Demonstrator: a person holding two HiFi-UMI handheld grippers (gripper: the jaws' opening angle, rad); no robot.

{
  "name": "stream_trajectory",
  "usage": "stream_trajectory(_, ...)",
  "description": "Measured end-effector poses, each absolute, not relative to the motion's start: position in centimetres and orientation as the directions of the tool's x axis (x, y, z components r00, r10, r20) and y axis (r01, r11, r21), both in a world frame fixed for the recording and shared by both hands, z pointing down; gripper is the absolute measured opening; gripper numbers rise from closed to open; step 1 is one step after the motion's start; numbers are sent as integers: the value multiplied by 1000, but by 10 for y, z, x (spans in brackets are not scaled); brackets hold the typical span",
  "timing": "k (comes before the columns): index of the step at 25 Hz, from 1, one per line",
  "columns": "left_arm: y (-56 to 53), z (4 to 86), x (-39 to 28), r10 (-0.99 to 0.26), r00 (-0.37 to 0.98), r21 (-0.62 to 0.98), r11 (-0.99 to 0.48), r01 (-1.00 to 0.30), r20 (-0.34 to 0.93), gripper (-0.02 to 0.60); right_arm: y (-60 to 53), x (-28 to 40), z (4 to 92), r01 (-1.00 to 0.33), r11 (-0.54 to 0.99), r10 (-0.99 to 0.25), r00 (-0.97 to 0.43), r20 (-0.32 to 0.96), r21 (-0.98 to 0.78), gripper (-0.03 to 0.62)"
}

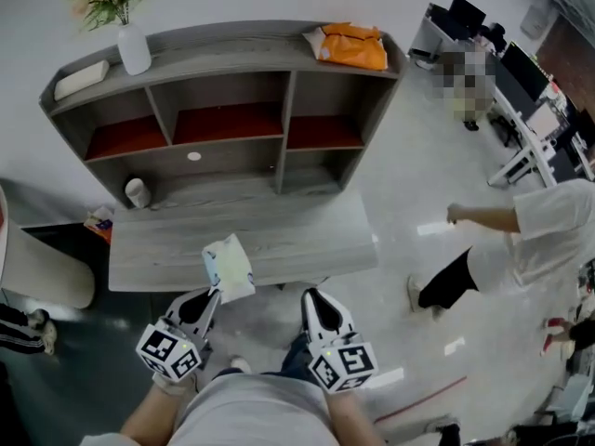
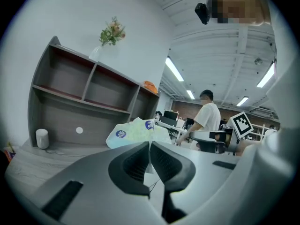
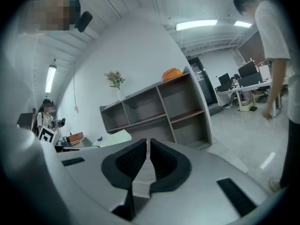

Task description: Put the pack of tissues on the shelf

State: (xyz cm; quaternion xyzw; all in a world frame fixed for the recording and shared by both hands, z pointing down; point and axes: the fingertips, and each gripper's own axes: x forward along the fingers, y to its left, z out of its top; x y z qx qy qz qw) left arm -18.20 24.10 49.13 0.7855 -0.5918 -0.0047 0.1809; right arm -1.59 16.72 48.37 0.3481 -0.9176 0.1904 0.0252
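Note:
The pack of tissues [image 1: 228,268], pale green with blue round labels, hangs over the front edge of the grey desk [image 1: 297,240]. My left gripper [image 1: 216,293] is shut on its near edge; in the left gripper view the pack [image 2: 133,131] sticks out just beyond the pinched jaws of that gripper [image 2: 149,144]. My right gripper [image 1: 311,297] is beside it to the right, shut with nothing in it; its own view shows the right gripper [image 3: 147,142] closed, with the pack [image 3: 115,137] off to the left. The grey shelf unit [image 1: 223,124] with red-lined compartments stands at the back of the desk.
On the shelf top stand a white vase of flowers [image 1: 133,46], an orange bag [image 1: 353,46] and a flat white object [image 1: 82,78]. A small white cylinder [image 1: 138,191] sits on the desk at the left. A person in white [image 1: 521,240] stands on the floor to the right.

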Motion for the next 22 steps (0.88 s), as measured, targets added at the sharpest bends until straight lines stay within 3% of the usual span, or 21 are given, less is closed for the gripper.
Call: stream_trajectory(22,16,454,-92,-959,195,249,-141,-958,205,21,-37,54,459,-504,786,-490,-861,136,-357,35)
